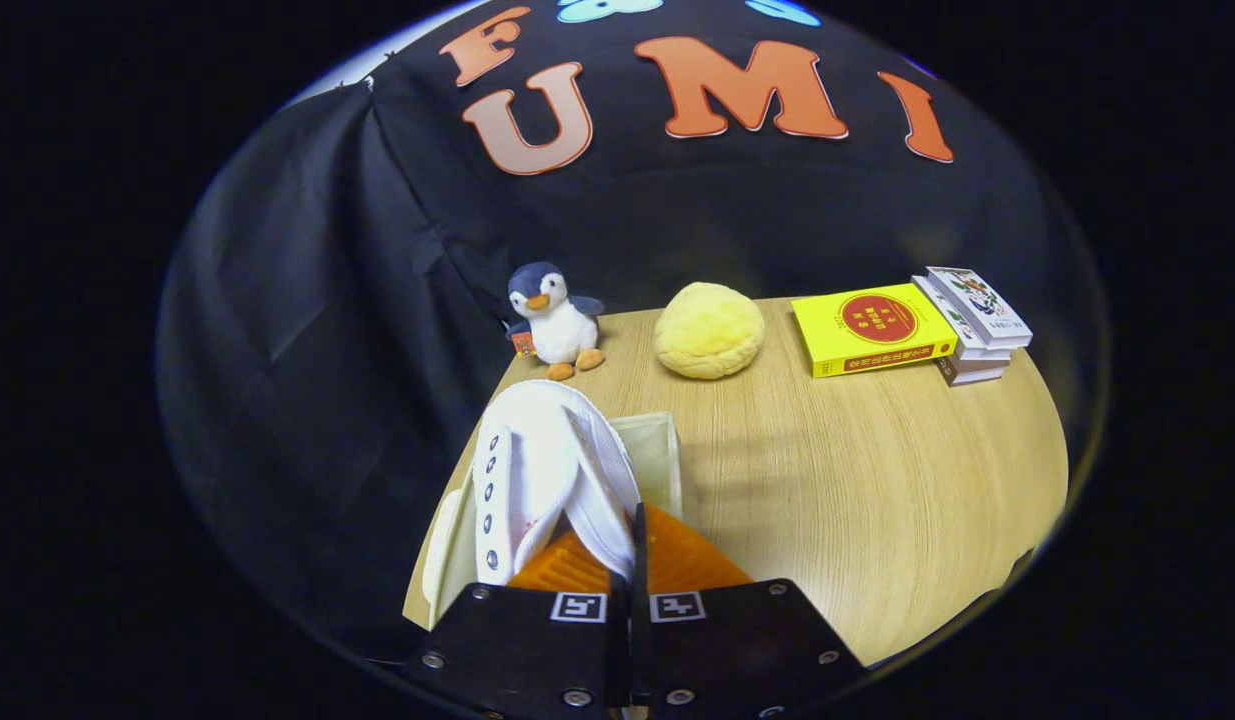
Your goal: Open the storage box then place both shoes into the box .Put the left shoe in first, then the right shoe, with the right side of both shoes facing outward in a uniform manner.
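Wooden table (877, 480) carries a plush penguin (555, 322), a yellow bun-shaped cushion (708, 330), a yellow book (870, 328), stacked books (975, 322) and a cream storage box (655, 455).

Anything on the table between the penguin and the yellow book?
Yes: a yellow round plush sits between the penguin and the yellow book, gripper view. The gripper jaws pinch the white shoe.

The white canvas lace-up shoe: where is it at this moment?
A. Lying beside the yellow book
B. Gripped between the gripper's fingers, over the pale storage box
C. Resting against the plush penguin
B: the white canvas lace-up shoe is pinched by the gripper, above the pale storage box.
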